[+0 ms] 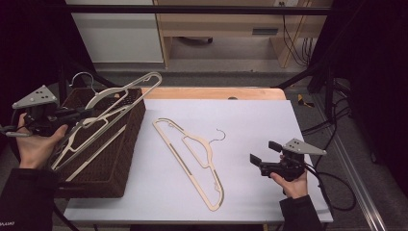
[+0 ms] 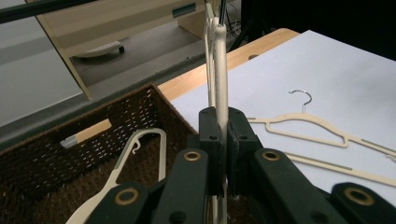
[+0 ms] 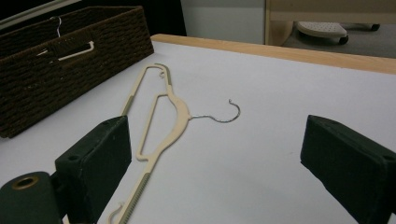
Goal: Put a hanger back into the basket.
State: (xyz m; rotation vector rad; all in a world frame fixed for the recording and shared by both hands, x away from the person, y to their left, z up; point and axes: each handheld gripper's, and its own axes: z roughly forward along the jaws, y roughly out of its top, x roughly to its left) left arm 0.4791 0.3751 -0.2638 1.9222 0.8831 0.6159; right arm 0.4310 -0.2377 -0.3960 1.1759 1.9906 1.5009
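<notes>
Wicker, dark brown and woven, the basket (image 1: 103, 168) is my landmark at the table's (image 1: 250, 125) left end. To the right of the basket, well apart from it, a cream hanger (image 1: 192, 159) lies flat on the pale tabletop, its metal hook pointing away from the basket. Over the basket I see my left gripper (image 1: 84, 114) clamped tight on the bar of a second cream hanger (image 1: 115, 103), which hangs tilted above the basket's rim, its far end poking past the back corner. More hangers (image 2: 140, 154) rest inside the basket. Far to the right of the basket, past the flat hanger, my right gripper (image 1: 264, 151) hovers low, jaws spread wide with nothing between them.
</notes>
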